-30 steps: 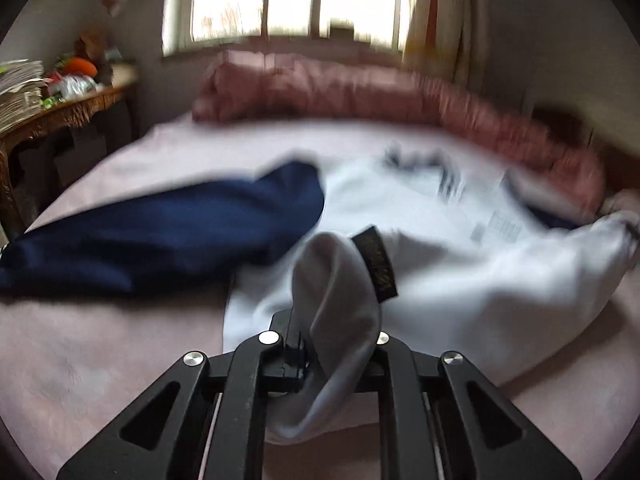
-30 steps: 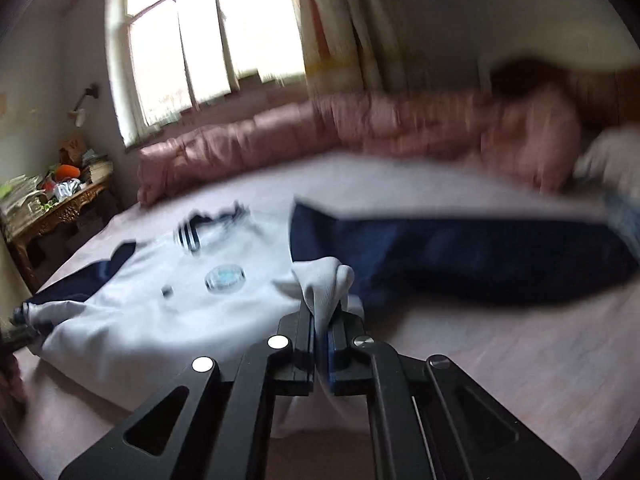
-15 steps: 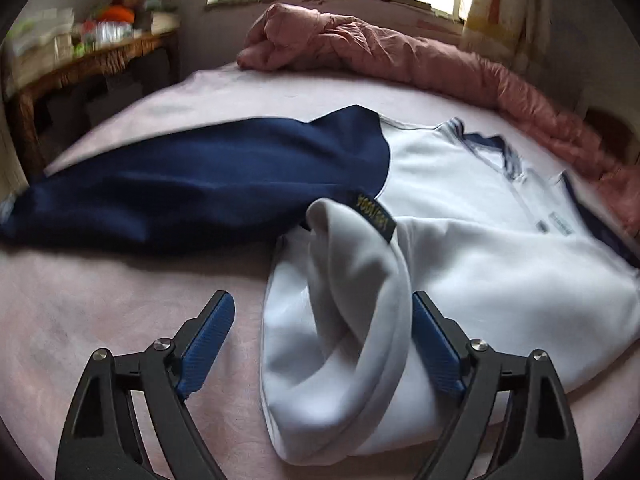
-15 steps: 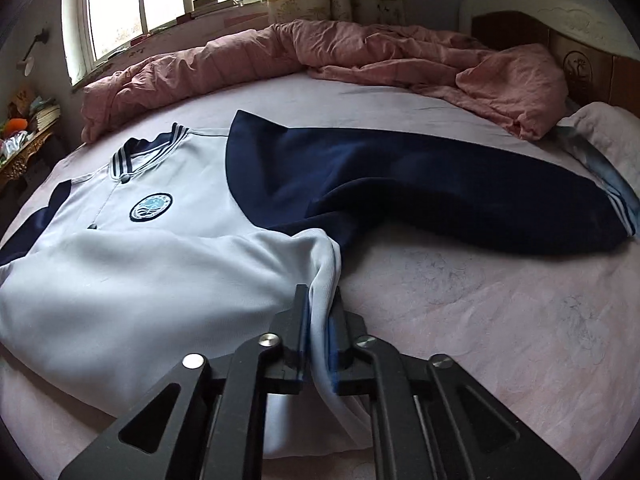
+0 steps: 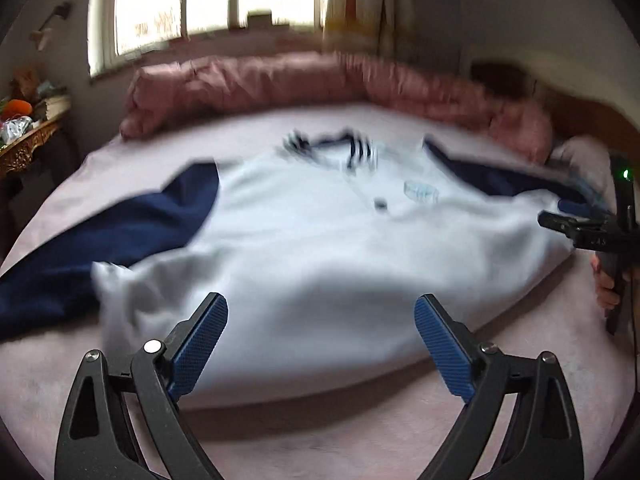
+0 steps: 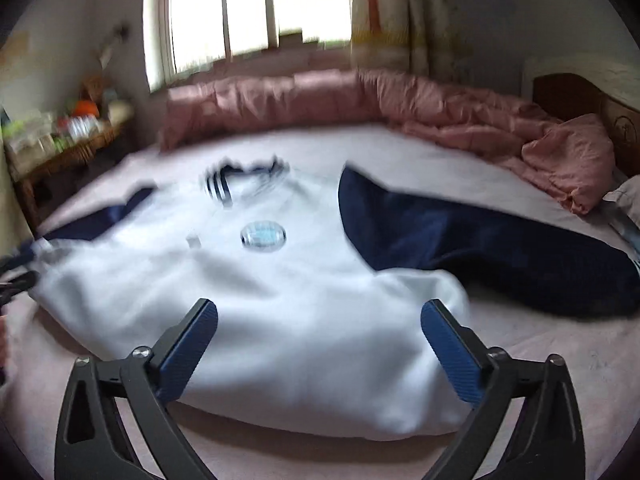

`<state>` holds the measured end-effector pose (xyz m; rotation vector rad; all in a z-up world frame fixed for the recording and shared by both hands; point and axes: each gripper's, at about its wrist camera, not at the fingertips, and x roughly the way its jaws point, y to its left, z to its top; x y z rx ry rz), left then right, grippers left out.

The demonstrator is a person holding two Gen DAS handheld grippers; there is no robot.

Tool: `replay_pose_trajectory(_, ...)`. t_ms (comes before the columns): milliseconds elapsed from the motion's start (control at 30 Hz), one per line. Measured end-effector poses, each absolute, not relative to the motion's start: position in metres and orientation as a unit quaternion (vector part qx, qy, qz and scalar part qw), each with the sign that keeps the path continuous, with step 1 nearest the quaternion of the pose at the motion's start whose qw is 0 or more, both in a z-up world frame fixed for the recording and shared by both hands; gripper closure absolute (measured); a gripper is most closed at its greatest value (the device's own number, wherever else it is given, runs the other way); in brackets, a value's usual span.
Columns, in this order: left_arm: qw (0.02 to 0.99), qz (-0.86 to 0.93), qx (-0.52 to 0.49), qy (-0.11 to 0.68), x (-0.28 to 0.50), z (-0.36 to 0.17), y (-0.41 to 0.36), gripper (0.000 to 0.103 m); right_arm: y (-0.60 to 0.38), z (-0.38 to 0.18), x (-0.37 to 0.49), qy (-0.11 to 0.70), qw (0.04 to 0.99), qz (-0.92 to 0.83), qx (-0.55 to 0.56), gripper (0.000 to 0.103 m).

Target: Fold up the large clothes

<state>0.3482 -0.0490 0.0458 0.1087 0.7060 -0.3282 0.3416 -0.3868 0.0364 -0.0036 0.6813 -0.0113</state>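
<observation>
A bedroom with a bright window (image 6: 248, 12) and a curtain (image 6: 404, 20) holds a wide bed (image 5: 320, 432) under a pale pink sheet, with a rumpled pink quilt (image 6: 460, 116) bunched along its far side and a cluttered wooden side table (image 5: 24, 140) to the left. A white jacket (image 5: 320, 256) with navy sleeves, a striped collar and a round chest badge (image 6: 263, 237) lies spread flat on the sheet, blurred in both views. The left gripper (image 5: 321, 334) hovers at the jacket's near hem, its blue-padded jaws opening wide, the white cloth seen beyond the gap but not pinched. The right gripper (image 6: 319, 338) likewise has its jaws opening wide over the hem near the right-hand corner, gripping nothing. One navy sleeve (image 6: 480, 248) stretches away to the right.
</observation>
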Motion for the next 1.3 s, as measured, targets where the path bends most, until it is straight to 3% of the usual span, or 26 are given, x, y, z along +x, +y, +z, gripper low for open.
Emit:
replay_pose_trajectory(133, 0.916, -0.115, 0.042, 0.381, 0.372, 0.017, -0.06, 0.01, -0.381, 0.0, 0.365, 0.414, 0.91, -0.008, 0.006, 0.0)
replay_pose_trajectory(533, 0.916, -0.095, 0.103, 0.376, 0.367, -0.006, -0.071, 0.01, -0.38, -0.005, 0.356, 0.405, 0.914, -0.014, 0.011, 0.0)
replay_pose_trajectory(600, 0.928, -0.093, 0.086, 0.35, 0.36, 0.002, -0.063, 0.025, -0.381, 0.002, 0.35, 0.385, 0.922, -0.033, 0.013, 0.012)
replay_pose_trajectory(633, 0.941, -0.082, 0.079, 0.319, 0.351, 0.01, -0.059, 0.04, -0.379, 0.008, 0.342, 0.365, 0.93, -0.045, 0.009, 0.014)
replay_pose_trajectory(733, 0.97, -0.071, 0.049, 0.227, 0.324, 0.035, -0.042, 0.041, -0.372, 0.022, 0.324, 0.316, 0.948, -0.037, 0.001, 0.014)
replay_pose_trajectory(833, 0.971, -0.041, 0.045, 0.231, 0.328, 0.044, -0.028, 0.041, -0.366, 0.028, 0.317, 0.301, 0.954, 0.0, 0.001, 0.018)
replay_pose_trajectory(900, 0.967, -0.016, 0.046, 0.25, 0.338, 0.04, -0.014, 0.053, -0.368, 0.025, 0.32, 0.307, 0.952, -0.02, 0.002, 0.021)
replay_pose_trajectory(967, 0.96, -0.007, 0.016, 0.279, 0.35, 0.031, 0.005, 0.076, -0.374, 0.017, 0.331, 0.336, 0.941, -0.025, 0.017, 0.023)
replay_pose_trajectory(1000, 0.956, -0.016, -0.011, 0.293, 0.356, 0.027, 0.014, 0.079, -0.376, 0.012, 0.335, 0.348, 0.937, -0.027, 0.022, 0.028)
replay_pose_trajectory(1100, 0.948, -0.022, -0.052, 0.314, 0.367, 0.017, 0.028, 0.082, -0.373, 0.001, 0.344, 0.372, 0.927, -0.041, 0.012, 0.029)
replay_pose_trajectory(1300, 0.967, 0.03, 0.018, 0.252, 0.342, 0.026, 0.004, 0.082, -0.366, 0.0, 0.344, 0.373, 0.927, -0.048, -0.012, 0.029)
